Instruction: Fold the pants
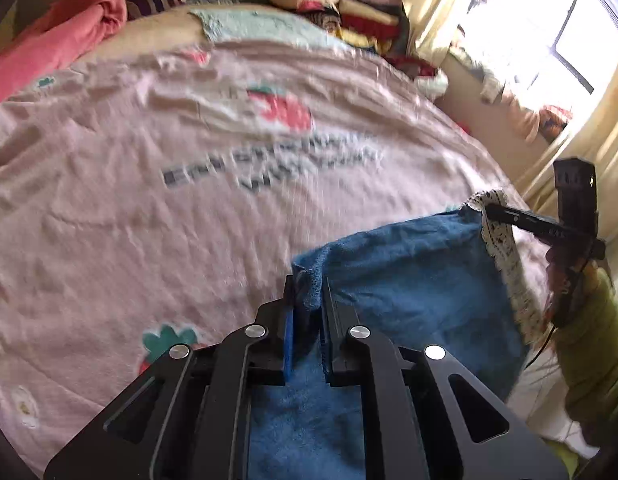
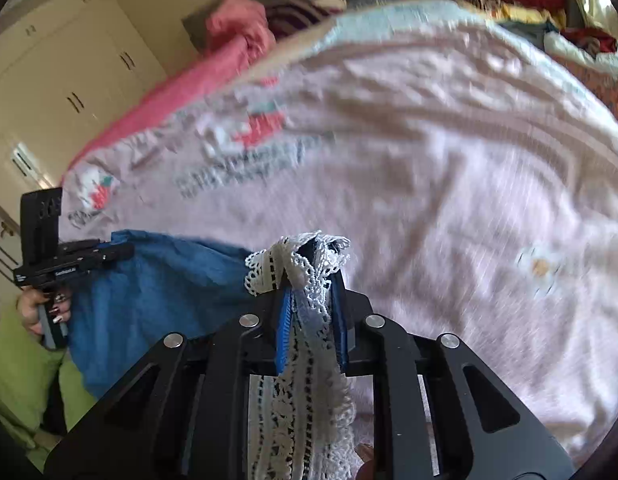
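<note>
The left wrist view is taken from just behind the left gripper [image 1: 309, 300], angled down across the pink bedspread [image 1: 149, 200] toward the window [image 1: 549, 32]. The right wrist view is taken from just behind the right gripper [image 2: 311, 300], angled down toward the wardrobe [image 2: 69, 72]. Both are set close to the blue pants [image 1: 409, 280]. The bedspread, pants and opposite gripper are shared by both views.
</note>
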The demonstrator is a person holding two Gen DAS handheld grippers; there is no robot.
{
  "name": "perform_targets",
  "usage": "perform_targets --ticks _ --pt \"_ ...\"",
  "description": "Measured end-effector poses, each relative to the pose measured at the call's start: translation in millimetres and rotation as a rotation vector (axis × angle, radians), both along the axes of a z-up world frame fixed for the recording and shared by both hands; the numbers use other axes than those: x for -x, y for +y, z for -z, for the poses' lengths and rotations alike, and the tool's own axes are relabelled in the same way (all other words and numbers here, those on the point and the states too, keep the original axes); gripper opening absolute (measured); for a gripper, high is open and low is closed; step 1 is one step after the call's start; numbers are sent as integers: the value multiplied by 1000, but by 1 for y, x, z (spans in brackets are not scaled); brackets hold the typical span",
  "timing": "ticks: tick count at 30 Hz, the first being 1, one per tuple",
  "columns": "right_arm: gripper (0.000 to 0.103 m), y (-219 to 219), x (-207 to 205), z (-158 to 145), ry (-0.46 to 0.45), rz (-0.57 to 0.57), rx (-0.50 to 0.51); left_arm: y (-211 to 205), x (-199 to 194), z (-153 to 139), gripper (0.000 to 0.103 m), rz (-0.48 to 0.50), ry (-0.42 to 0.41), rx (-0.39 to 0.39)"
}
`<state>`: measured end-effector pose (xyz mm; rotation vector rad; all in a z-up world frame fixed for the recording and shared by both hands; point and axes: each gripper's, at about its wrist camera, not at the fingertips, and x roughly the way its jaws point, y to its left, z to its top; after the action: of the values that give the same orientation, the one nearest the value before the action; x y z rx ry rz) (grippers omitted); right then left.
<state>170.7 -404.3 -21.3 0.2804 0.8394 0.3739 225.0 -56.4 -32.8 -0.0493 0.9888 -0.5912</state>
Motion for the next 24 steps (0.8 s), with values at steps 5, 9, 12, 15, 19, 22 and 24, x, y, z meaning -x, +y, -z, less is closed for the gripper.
perform_targets --ticks 5,9,12,15,19,22,24 --pt "11 7 -36 -11 -24 -9 50 -6 -23 4 9 -38 8 -48" --pt "13 15 -69 21 86 4 130 -8 -34 26 11 -90 18 -114" --pt "17 18 -75 38 116 18 171 -8 -33 36 14 -94 11 -124" --pt "29 9 -65 26 97 66 155 0 -26 29 41 -99 -5 -115" --pt "32 -10 -22 -8 13 129 163 25 0 -8 65 -144 -78 -60" --pt "32 -18 20 -20 6 126 135 49 29 -29 75 -201 -127 -78" --pt "33 -18 46 -18 18 109 120 71 54 -41 75 -260 -149 -72"
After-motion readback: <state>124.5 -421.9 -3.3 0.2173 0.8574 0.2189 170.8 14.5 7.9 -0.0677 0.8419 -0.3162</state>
